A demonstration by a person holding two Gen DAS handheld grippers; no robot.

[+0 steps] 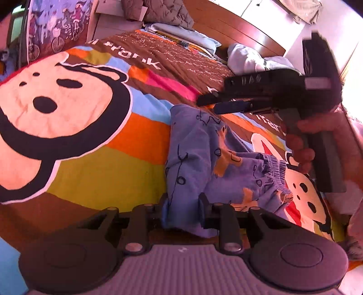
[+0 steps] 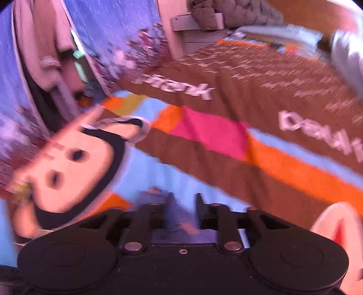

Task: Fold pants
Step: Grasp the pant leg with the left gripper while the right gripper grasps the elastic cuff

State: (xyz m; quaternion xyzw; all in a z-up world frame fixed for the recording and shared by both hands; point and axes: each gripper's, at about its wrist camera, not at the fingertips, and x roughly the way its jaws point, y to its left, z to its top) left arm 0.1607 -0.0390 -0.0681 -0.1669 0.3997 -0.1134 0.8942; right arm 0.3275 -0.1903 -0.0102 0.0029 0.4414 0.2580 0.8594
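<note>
The blue patterned pants (image 1: 204,154) lie bunched on a colourful cartoon bedspread (image 1: 102,170), with the elastic waistband (image 1: 274,172) to the right. My left gripper (image 1: 185,208) is shut on a fold of the pants at their near edge, and cloth fills the gap between its fingers. A hand (image 1: 301,140) holds my right gripper (image 1: 206,105) over the far end of the pants, tips pointing left, with no cloth hanging from it. The right wrist view is blurred. In it the right gripper (image 2: 183,204) has its fingers apart, with a smear of blue cloth (image 2: 158,199) in the gap.
Pale blue pillows (image 1: 188,36) and a grey quilted garment (image 1: 163,11) lie against the wooden headboard (image 1: 238,27). A light blue heap of clothing (image 1: 247,59) sits at the far right of the bed. A curtain printed with bicycles (image 1: 56,25) hangs at the left.
</note>
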